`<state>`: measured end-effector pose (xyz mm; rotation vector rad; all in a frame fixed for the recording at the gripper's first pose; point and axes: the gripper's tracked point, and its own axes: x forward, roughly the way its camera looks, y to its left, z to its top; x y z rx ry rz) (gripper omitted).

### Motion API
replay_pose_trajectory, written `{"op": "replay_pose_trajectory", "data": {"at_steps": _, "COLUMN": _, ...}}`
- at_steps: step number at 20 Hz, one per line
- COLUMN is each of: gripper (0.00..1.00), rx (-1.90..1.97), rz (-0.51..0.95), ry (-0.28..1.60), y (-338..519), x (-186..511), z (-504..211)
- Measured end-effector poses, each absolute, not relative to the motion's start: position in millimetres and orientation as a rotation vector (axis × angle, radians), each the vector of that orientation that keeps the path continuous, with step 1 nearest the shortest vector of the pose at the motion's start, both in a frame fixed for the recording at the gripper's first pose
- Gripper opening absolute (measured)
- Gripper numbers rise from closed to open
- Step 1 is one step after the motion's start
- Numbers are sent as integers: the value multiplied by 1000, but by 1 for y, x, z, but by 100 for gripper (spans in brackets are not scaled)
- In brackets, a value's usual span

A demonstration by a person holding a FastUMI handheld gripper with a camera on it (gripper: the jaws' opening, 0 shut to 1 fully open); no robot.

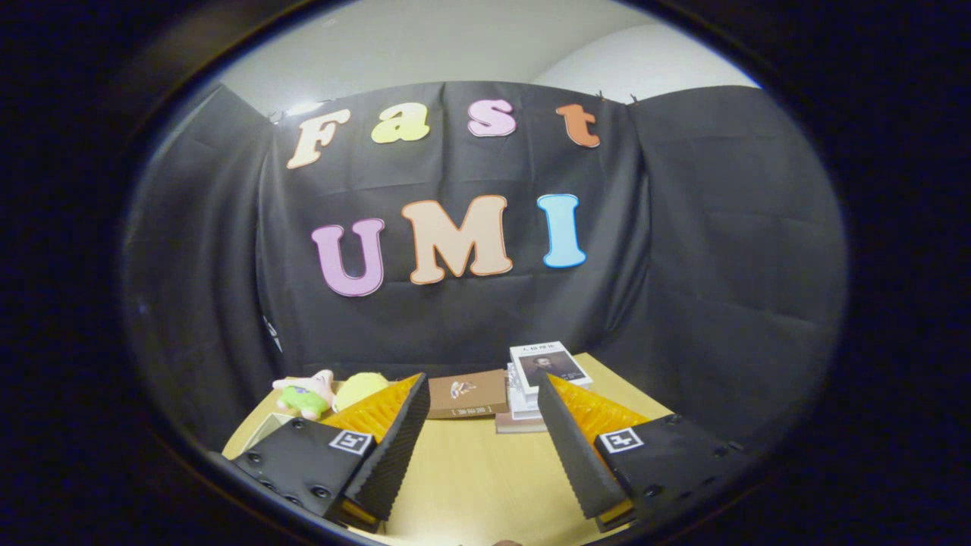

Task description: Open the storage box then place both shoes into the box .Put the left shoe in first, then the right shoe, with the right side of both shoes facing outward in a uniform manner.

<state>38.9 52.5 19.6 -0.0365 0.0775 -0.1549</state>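
Black cloth drapes the booth's back and side walls, with a pale wooden table (pixel 470 470) in front of it. Low over the table, the gripper (pixel 482 398) has its two fingers spread wide apart, with nothing between them but bare tabletop. Beyond the fingertips, near the cloth, lies a brown book (pixel 466 393), and just beside it a small stack of books (pixel 535 383) with a portrait cover on top. Farther along the back edge, beyond the other finger, sit a pink and green plush toy (pixel 307 394) and a round yellow object (pixel 360 388). Whether a storage box or shoes are here cannot be told.
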Motion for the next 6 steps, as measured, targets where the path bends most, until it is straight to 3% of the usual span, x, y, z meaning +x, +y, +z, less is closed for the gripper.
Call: {"op": "replay_pose_trajectory", "data": {"at_steps": 6, "gripper": 92, "rx": -51, "rz": -132, "ry": 46, "y": 55, "x": 48, "z": 22}}
